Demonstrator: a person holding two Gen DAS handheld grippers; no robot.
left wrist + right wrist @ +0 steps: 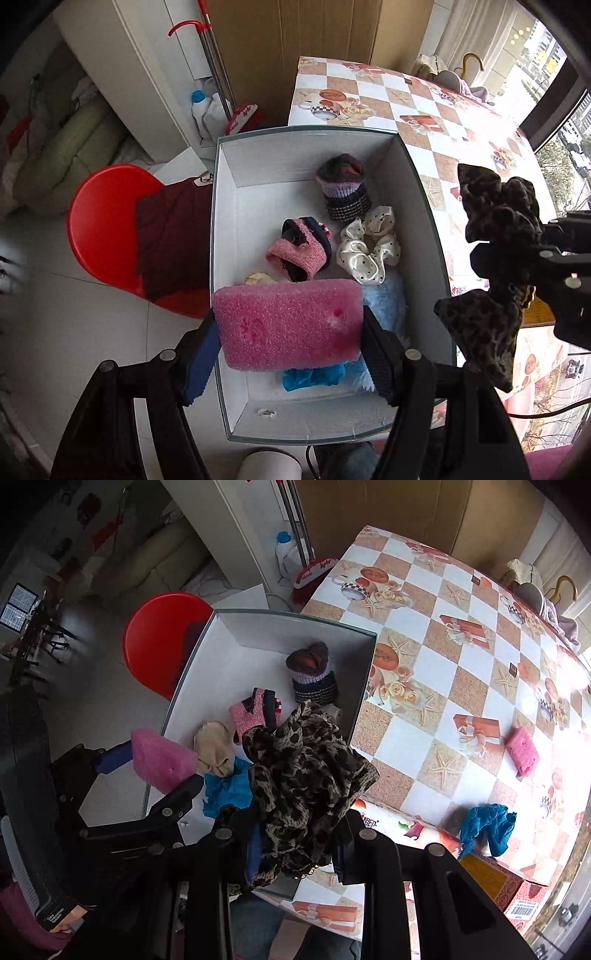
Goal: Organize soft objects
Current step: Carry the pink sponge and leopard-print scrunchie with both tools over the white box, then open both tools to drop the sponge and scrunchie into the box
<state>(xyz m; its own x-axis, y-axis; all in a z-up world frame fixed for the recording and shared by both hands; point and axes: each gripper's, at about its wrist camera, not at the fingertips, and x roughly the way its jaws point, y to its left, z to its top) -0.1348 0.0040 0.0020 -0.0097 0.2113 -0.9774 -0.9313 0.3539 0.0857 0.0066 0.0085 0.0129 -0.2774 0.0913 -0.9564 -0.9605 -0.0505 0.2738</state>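
My left gripper [290, 352] is shut on a pink foam block [288, 325] and holds it over the near left part of the white box [236, 162]. My right gripper [295, 856] is shut on a leopard-print scrunchie [306, 771], held over the box's right wall; the scrunchie also shows in the left wrist view [495, 258]. In the box lie a striped knit sock [345, 188], a pink sock [301, 253], a polka-dot scrunchie [369, 247], a beige sock [214, 747], blue cloth [225, 786] and a light blue fluffy piece [386, 304].
The box sits at the left edge of a checkered table [443, 657]. On the table lie a second pink foam block [522, 751] and a blue cloth [487, 827]. A red stool [107, 221] with dark cloth stands left of the box.
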